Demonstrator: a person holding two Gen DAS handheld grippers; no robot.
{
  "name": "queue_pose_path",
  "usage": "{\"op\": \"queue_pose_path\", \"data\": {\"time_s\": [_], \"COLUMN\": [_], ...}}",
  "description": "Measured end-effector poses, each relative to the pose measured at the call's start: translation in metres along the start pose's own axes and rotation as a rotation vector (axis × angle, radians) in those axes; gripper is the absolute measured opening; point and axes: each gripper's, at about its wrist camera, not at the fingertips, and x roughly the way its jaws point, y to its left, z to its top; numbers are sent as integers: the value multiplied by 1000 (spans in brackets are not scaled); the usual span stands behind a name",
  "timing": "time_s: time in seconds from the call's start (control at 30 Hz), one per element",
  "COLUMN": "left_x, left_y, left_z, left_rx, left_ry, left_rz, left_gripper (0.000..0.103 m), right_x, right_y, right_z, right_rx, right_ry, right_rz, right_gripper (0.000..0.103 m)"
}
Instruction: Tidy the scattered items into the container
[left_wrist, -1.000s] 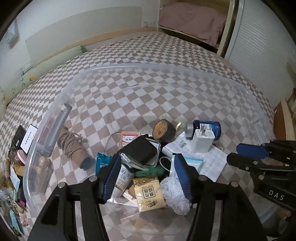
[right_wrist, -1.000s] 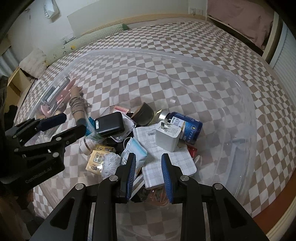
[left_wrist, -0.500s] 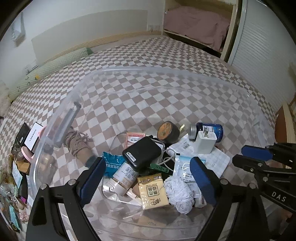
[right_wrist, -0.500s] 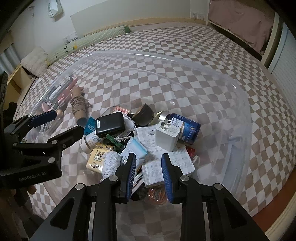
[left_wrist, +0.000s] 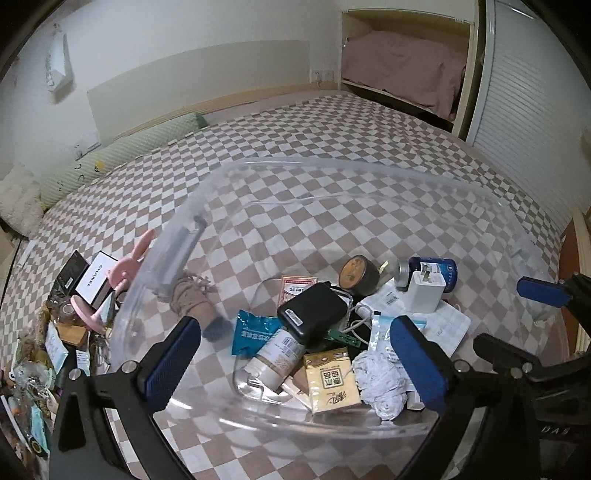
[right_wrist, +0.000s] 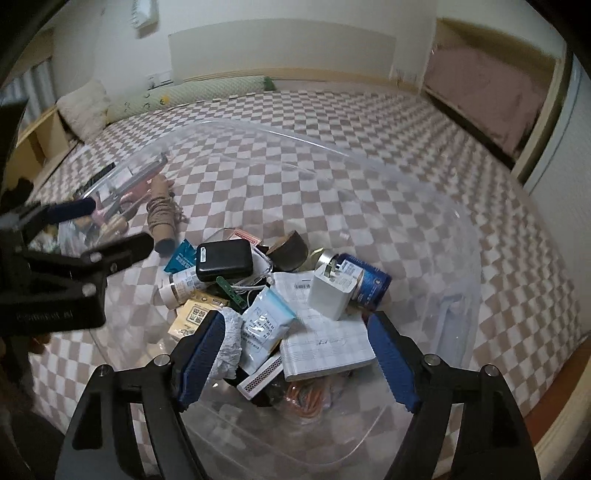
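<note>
1. Checkered bed cover (left_wrist: 332, 147) fills the room's middle.
2. Clear plastic container (left_wrist: 369, 170) sits on it, holding black case (left_wrist: 314, 314), white charger (left_wrist: 424, 291), blue can (right_wrist: 369, 280).
3. Left gripper (left_wrist: 295, 362) and right gripper (right_wrist: 295, 354) hover above the container, jaws opening, nothing between them.
4. More clutter (left_wrist: 85, 295) lies outside the container's left wall.

Inside the clear container (right_wrist: 436, 206), the notebook (right_wrist: 328, 343) covers most of an orange coil (right_wrist: 306, 400), and the matchbox (right_wrist: 258, 380) hides a dark item beneath it. Left of the container (left_wrist: 177, 236), the clutter pile (left_wrist: 33, 373) is cut by the frame edge, too small to identify.
</note>
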Motion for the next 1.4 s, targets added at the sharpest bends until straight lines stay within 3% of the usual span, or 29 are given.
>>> {"op": "queue_pose_path", "data": {"time_s": [0.03,0.1,0.43,0.73,1.0,1.4], "left_x": [-2,-5,-19,-38,-61,-99], "left_y": [0,0,5,15,26,41], "left_z": [-1,-4,-17,-34,-51,-93], "left_rx": [2,7,12,-27,-55,-36], "left_ry": [-3,-10,-30,-61,-148,-284], "left_rz": [2,6,2,-23,-6,62], "left_gripper": [103,103,103,103,103,103], "right_x": [-1,-3,-11,-41,-65,-74], "right_y": [1,3,8,16,34,65], "right_z": [-1,-3,-17,-33,-44,-71], "right_rx": [1,9,53,102,94,82], "right_ry": [-6,-23,-92,-268,-390,-470], "right_rz": [1,9,10,7,-21,-1], "right_gripper": [82,103,103,103,103,103]}}
